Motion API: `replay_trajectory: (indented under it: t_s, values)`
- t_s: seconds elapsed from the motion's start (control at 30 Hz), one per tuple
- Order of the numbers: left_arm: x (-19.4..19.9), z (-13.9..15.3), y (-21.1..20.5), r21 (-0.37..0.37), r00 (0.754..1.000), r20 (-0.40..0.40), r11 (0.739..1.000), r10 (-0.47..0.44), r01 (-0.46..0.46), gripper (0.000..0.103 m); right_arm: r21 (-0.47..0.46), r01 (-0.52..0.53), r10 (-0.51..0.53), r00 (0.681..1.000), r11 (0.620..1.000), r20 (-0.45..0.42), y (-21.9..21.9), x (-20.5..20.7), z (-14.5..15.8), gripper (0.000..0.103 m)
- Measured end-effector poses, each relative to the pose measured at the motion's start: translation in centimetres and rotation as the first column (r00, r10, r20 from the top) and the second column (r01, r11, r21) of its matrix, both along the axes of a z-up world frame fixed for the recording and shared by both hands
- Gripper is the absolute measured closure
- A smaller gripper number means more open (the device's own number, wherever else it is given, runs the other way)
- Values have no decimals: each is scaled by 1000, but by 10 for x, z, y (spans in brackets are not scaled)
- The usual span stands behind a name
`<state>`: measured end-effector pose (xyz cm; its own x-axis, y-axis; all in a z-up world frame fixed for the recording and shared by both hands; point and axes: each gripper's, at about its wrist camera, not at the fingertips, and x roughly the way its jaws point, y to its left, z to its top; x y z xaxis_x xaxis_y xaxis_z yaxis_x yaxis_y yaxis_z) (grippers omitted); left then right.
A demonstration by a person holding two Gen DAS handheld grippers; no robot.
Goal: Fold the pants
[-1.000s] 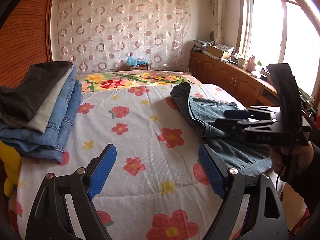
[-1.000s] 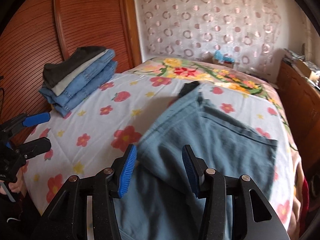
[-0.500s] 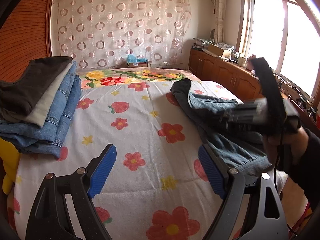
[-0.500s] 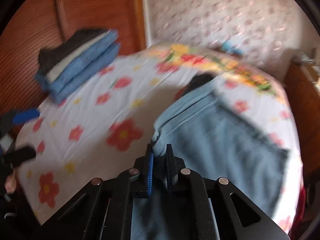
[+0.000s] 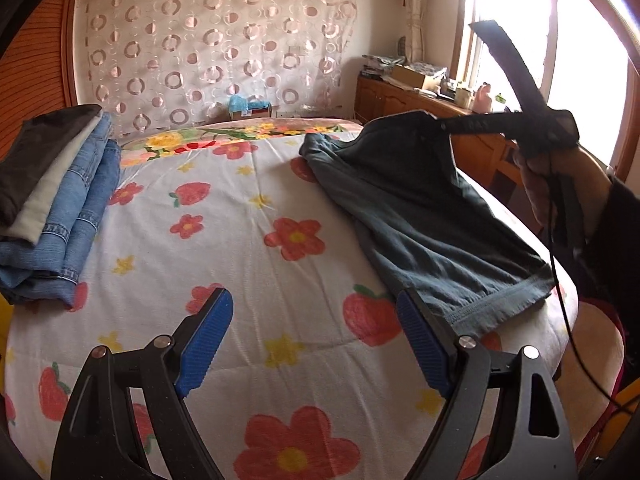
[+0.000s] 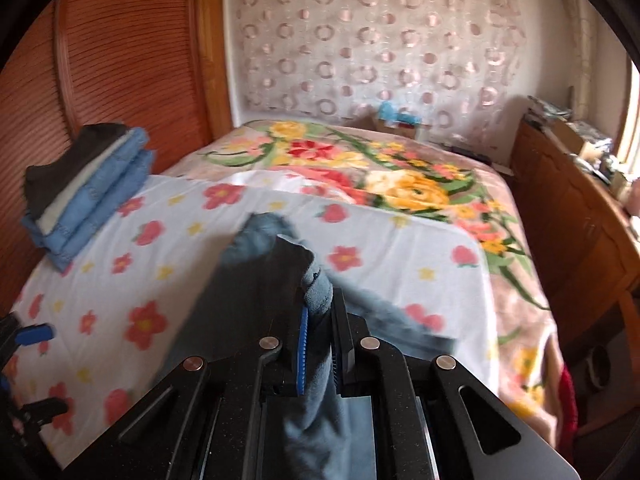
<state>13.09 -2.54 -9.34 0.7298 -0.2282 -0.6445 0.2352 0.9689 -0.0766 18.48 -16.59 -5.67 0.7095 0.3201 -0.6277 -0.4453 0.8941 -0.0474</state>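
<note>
Grey-blue pants (image 5: 420, 216) lie on the right side of the flowered bed sheet (image 5: 224, 248). One corner is lifted off the bed by my right gripper (image 5: 442, 126), which is shut on the cloth. In the right wrist view the pants (image 6: 276, 264) hang in a raised fold from that gripper (image 6: 319, 312), the fabric pinched between its blue pads. My left gripper (image 5: 316, 328) hovers open over the near part of the sheet with nothing between its fingers. Its right finger stands close to the pants' hem (image 5: 496, 308). That same gripper shows at the left edge (image 6: 28, 372).
A stack of folded jeans and other clothes (image 5: 52, 200) sits on the bed's left side by a wooden panel wall (image 6: 120, 60). A flowered blanket (image 6: 384, 168) covers the far end. A wooden cabinet (image 5: 404, 100) with clutter runs under the window on the right.
My right gripper closed on the pants' edge and lifted it up and away from the bed. My left gripper sank slightly toward the sheet.
</note>
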Motion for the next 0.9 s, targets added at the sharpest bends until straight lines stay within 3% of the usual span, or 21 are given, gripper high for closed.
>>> replay_trajectory:
  t_s: [0.1, 0.13, 0.2, 0.4, 0.53, 0.63, 0.83, 0.87, 0.9]
  values:
    - [-1, -1, -1, -3, 1000, -4, 1000, 1, -1, 18, 9, 66, -66, 998, 998, 1, -5, 13, 2, 92]
    - [-1, -2, -1, -4, 1000, -6, 1000, 1, -1, 18, 9, 102, -102, 995, 995, 8, -10, 14, 3, 79]
    - [-1, -3, -1, -4, 1000, -11, 1000, 3, -3, 18, 24, 154, -155, 988, 988, 24, -13, 14, 1, 67]
    - [2, -6, -4, -9, 1000, -24, 1000, -2, 2, 18, 51, 115, -112, 992, 992, -51, -11, 12, -22, 67]
    - [3, -9, -8, 7, 999, -33, 1000, -9, 10, 18, -1, 117, -117, 988, 993, -97, -1, 15, -38, 67]
    - [3, -9, -9, 16, 999, -33, 1000, -16, 17, 18, -67, 175, -182, 976, 982, -123, 2, 23, -47, 67]
    - [3, -9, -10, 15, 999, -34, 1000, -21, 21, 18, -13, 211, -210, 963, 977, -168, -7, 34, -46, 67]
    - [3, -9, -11, 16, 999, -35, 1000, -21, 21, 18, -7, 207, -205, 964, 978, -172, -7, 35, -45, 71]
    - [3, -9, -11, 16, 999, -35, 1000, -22, 23, 18, -6, 201, -199, 964, 980, -176, -7, 36, -44, 83]
